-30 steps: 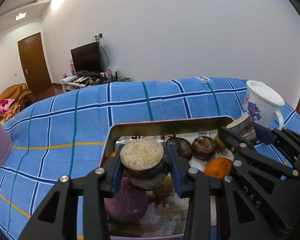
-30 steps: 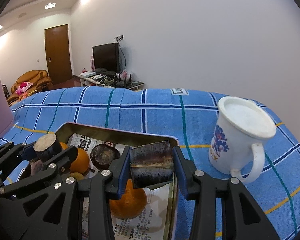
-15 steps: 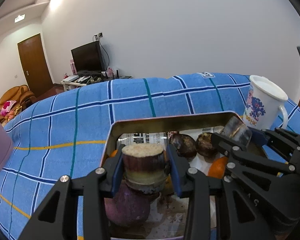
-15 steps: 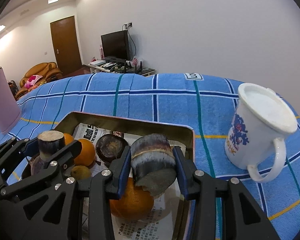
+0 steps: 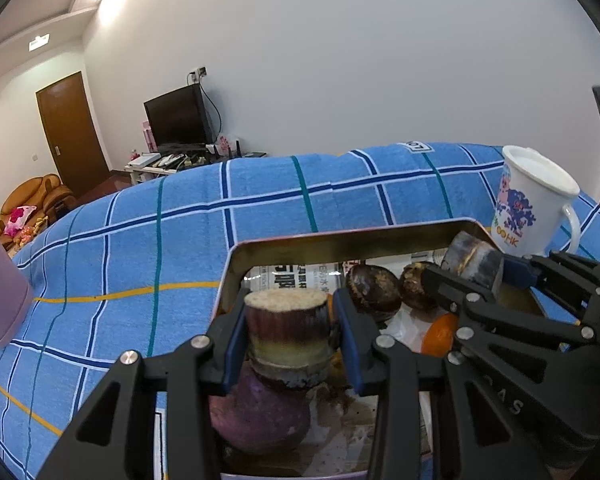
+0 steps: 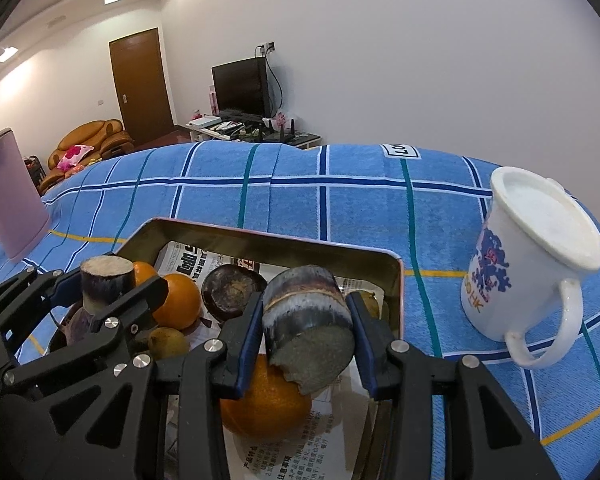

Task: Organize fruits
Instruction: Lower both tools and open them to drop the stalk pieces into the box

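Blue padded fingers (image 5: pixel 233 340) of the left gripper (image 5: pixel 287 338) clamp a short sugarcane piece (image 5: pixel 287 330) from both sides. The piece stands upright between the pads, pale fibrous cut end up, purple skin banded with yellow lower down. It hangs over the near left part of the metal tray (image 5: pixel 340 240), directly above a purple rounded fruit (image 5: pixel 260 416) lying on the tray floor; whether the two touch cannot be determined.

The right gripper (image 6: pixel 306 332) is closed on a second sugarcane piece (image 6: pixel 308 328), dark and greyish, held tilted with its broken cut end facing the camera. It sits between the blue pads over the right half of the tray, above a large orange (image 6: pixel 266 404) resting on the newspaper lining (image 6: pixel 188 258). In the left wrist view the same gripper (image 5: pixel 474 270) appears near the tray's far right corner.

Tray contents also include two further oranges (image 6: pixel 180 300) toward the left side, a small brownish-green fruit (image 6: pixel 168 342) near them, and a dark brown round fruit (image 6: pixel 232 296) near the far edge at the middle.

The tray rests on a blue checked cloth (image 6: pixel 320 196). A white mug (image 6: pixel 532 256) with a blue print stands on the cloth just beside the tray's right edge, apart from it. A pink cylindrical container (image 6: pixel 10 192) stands well apart toward the cloth's left edge.
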Action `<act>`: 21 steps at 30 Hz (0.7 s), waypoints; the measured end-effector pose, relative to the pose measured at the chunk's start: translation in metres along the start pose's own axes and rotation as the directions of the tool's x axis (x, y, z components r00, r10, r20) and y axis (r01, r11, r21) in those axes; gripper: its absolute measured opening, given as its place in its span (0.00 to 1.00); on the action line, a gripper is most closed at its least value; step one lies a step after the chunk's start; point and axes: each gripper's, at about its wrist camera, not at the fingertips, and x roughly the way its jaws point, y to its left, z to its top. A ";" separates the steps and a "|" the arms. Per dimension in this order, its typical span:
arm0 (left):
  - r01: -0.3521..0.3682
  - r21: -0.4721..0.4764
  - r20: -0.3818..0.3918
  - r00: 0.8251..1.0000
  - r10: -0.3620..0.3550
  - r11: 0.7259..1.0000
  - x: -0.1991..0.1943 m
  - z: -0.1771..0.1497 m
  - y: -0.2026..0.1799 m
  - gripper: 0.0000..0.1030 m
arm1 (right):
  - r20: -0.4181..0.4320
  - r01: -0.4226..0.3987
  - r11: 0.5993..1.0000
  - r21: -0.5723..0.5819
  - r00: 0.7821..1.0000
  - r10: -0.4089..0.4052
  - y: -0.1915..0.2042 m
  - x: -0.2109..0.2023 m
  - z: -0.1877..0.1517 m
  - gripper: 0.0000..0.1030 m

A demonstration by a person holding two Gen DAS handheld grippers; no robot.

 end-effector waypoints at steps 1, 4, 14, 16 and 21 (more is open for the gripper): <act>0.003 -0.003 -0.005 1.000 -0.003 1.000 0.001 0.000 0.001 0.41 | -0.001 0.001 1.000 -0.003 1.000 -0.001 0.000 0.001 0.000 0.43; -0.002 -0.005 -0.008 1.000 0.002 1.000 0.001 0.000 0.002 0.40 | -0.005 -0.004 1.000 -0.010 1.000 0.004 0.001 0.001 0.000 0.43; 0.009 -0.022 0.032 0.999 -0.008 1.000 -0.008 -0.003 0.007 0.48 | 0.033 -0.101 0.995 0.027 0.994 0.100 -0.008 -0.002 0.000 0.43; -0.021 -0.025 0.051 0.998 0.022 0.999 -0.013 -0.004 0.008 0.61 | 0.040 -0.121 0.992 0.039 0.992 0.119 -0.012 -0.003 0.000 0.43; -0.031 -0.068 0.087 0.995 0.037 0.997 -0.024 -0.005 0.018 0.78 | 0.062 -0.205 0.973 0.102 0.978 0.200 -0.021 -0.007 -0.002 0.49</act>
